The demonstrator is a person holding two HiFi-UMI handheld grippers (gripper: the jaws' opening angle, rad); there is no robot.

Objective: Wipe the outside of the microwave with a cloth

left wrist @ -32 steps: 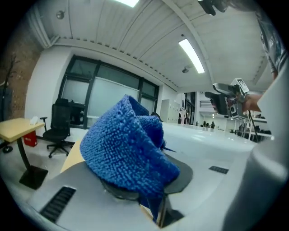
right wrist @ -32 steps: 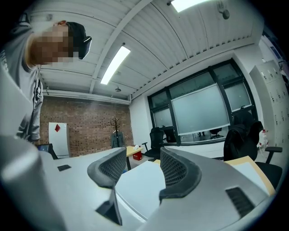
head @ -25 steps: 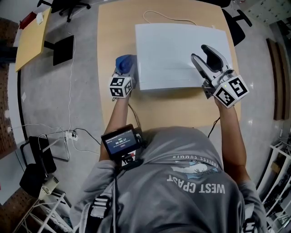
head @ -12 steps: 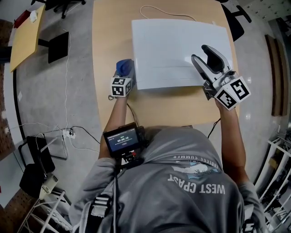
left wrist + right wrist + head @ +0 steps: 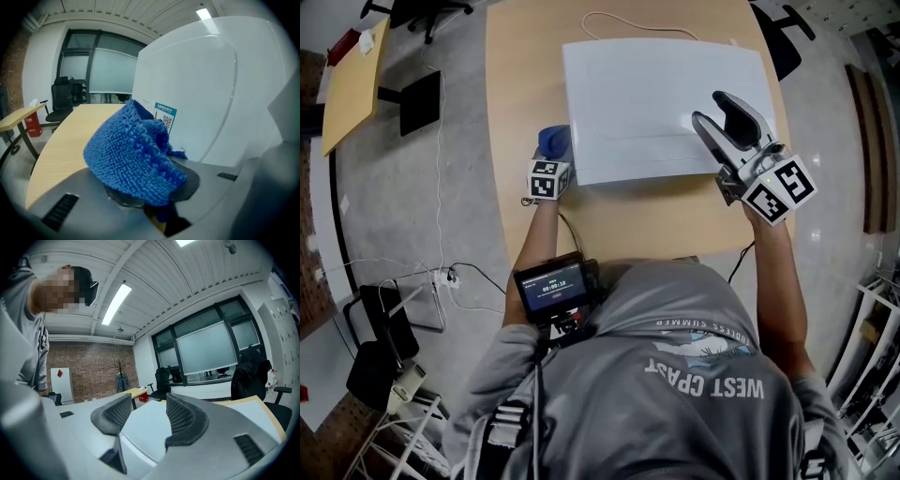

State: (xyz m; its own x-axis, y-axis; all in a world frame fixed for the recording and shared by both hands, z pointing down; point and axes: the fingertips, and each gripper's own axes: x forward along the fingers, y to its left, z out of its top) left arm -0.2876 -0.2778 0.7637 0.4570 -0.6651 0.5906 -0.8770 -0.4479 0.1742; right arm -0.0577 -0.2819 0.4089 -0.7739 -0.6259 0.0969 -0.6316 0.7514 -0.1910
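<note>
Apparently early on: left tool (image 5: pixel 151 190) grips the blue cloth (image 5: pixel 133 159) beside the microwave (image 5: pixel 656 94)'s left wall, on the table (image 5: pixel 525 56); right tool (image 5: pixel 719 114), jaws apart and empty, sits over its top; most faces likely remain unwiped.

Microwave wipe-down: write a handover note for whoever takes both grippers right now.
Left gripper: jaws shut on the blue cloth, low beside the microwave's left wall, near its sticker. Whether the cloth touches the wall is unclear.
Right gripper: jaws open and empty, above the microwave's top, near its right front corner.
The microwave stands on the table.
Done: cloth is in hand and at the left wall. The pictures don't show which faces are already wiped.
Left: probably wipe the left wall, then the top, front and other sides, steadying the microwave with the right gripper.
</note>
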